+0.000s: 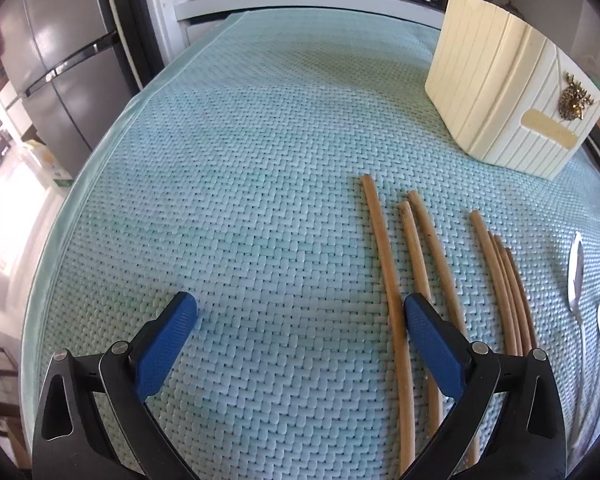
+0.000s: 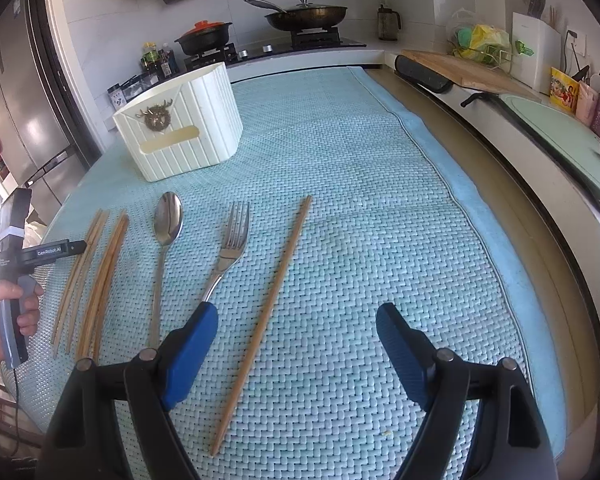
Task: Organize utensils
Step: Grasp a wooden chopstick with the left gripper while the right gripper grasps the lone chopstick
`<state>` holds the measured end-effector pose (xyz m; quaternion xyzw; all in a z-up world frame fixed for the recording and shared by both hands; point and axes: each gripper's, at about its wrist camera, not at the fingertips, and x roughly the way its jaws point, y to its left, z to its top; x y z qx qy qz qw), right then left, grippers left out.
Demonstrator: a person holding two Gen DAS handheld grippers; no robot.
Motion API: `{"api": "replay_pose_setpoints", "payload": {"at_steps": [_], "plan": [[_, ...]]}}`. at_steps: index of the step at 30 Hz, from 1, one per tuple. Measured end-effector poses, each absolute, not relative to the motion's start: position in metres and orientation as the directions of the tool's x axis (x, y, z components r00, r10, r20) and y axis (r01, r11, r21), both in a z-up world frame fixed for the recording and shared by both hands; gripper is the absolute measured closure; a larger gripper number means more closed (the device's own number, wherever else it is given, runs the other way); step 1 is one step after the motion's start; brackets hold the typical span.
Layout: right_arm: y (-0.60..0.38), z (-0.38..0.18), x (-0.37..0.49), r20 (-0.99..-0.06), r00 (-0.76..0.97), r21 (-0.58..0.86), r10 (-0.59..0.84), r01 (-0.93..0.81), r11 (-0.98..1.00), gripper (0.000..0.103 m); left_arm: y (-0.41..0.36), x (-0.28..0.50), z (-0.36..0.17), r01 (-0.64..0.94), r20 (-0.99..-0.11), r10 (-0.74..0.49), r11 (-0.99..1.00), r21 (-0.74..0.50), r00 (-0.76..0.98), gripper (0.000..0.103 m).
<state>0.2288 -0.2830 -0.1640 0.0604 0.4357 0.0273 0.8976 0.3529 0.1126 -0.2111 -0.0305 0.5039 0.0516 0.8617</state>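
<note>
Hovering: my left gripper [image 1: 300,308] and right gripper [image 2: 296,320], both spread wide, empty
Chopsticks [image 1: 384,264]: bundle flat on mat [image 1: 220,160]
Spoon [image 2: 167,220], fork [image 2: 232,240]: between bundle and lone chopstick [image 2: 276,292]
Holder [image 2: 180,124]: upright beyond them

Counter [image 2: 380,184] was covered by pale green woven mat [image 1: 220,200]. Grey refrigerator [image 1: 52,64] stood at left; stove [image 2: 300,46] with pans at far wall. Bright daylight entered from near left.
</note>
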Motion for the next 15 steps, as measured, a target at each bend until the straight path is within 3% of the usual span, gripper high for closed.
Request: {"api": "replay_pose_setpoints", "payload": {"at_steps": [7, 10, 12, 15], "plan": [[-0.292, -0.180, 0.268, -0.835, 0.515, 0.225, 0.194, -0.004, 0.974, 0.021, 0.118, 0.364, -0.212, -0.040, -0.895, 0.013, 0.999, -0.005, 0.446, 0.000], [-0.285, -0.185, 0.287, -0.858, 0.478, 0.195, 0.188, -0.035, 0.980, 0.031, 0.119, 0.372, -0.211, -0.011, -0.916, 0.000, 1.000, -0.004, 0.402, 0.000], [-0.279, -0.190, 0.301, -0.875, 0.447, 0.185, 0.188, -0.050, 0.981, 0.050, 0.121, 0.380, -0.211, -0.003, -0.925, -0.003, 1.000, -0.004, 0.380, 0.000], [-0.261, -0.192, 0.322, -0.893, 0.426, 0.111, 0.144, -0.102, 0.989, 0.061, 0.123, 0.395, -0.210, 0.006, -0.937, -0.006, 1.000, -0.004, 0.350, 0.000]]}}
